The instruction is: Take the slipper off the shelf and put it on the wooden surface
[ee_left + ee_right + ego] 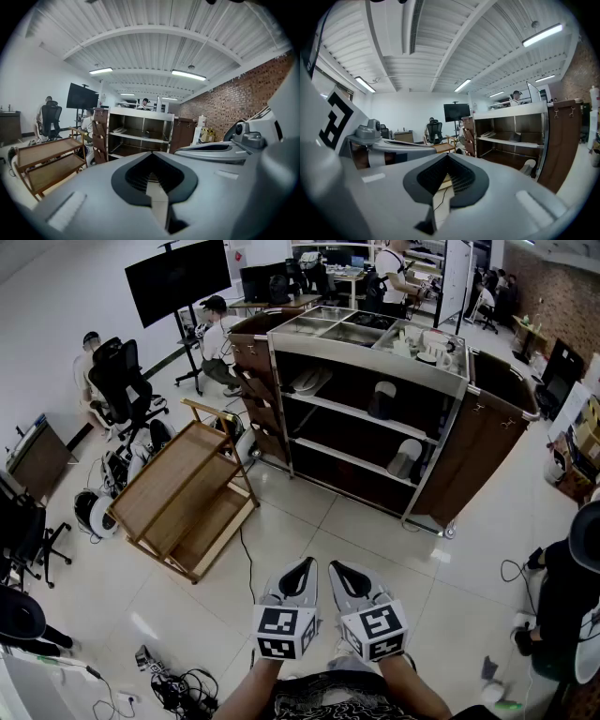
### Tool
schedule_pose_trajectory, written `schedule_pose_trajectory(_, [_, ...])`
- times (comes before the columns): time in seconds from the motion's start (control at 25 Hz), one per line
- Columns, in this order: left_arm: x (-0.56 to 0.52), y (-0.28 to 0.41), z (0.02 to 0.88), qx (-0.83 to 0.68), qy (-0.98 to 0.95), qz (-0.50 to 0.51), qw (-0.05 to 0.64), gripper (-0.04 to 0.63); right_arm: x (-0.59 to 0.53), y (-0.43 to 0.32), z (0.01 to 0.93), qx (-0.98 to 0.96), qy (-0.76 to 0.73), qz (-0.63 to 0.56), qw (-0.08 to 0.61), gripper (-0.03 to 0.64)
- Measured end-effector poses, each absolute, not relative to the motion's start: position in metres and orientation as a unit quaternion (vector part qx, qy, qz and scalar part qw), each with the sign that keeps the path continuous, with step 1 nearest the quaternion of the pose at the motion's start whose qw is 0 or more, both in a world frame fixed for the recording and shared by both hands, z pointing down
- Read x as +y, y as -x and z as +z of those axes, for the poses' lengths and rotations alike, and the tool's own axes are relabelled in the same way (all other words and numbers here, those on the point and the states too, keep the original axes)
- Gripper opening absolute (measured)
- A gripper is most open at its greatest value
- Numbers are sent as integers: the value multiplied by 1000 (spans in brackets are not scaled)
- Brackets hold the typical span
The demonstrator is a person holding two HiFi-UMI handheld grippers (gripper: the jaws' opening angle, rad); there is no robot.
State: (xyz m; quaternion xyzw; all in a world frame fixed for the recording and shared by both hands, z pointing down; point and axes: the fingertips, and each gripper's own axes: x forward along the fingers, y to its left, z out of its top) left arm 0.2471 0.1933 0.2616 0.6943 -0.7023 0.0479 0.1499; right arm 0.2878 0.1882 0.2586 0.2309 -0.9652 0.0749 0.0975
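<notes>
A metal shelf unit (370,413) stands across the tiled floor ahead. On it are a pale slipper (309,381) on the upper shelf at left, a dark slipper (382,401) to its right, and a white slipper (405,458) leaning on the lower shelf. The two-tier wooden rack (178,488) stands to the left. My left gripper (305,565) and right gripper (338,567) are side by side low in the head view, both shut and holding nothing, far from the shelf. The left gripper view shows the shelf unit (137,136) and the pale slipper (119,130). The right gripper view shows the white slipper (528,166).
Brown bags hang at both ends of the shelf unit (483,442). Cables (183,690) lie on the floor near my feet at left. Office chairs (122,381), seated people and a large screen (178,277) fill the left and back. A person (562,615) stands close at right.
</notes>
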Motion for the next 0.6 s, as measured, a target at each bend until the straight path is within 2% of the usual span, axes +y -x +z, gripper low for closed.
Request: schedule_pose_trajectory(0.6, [114,-262,259,-730,-669,60,127,5,109,-310,260,-971,-206,89,77,0])
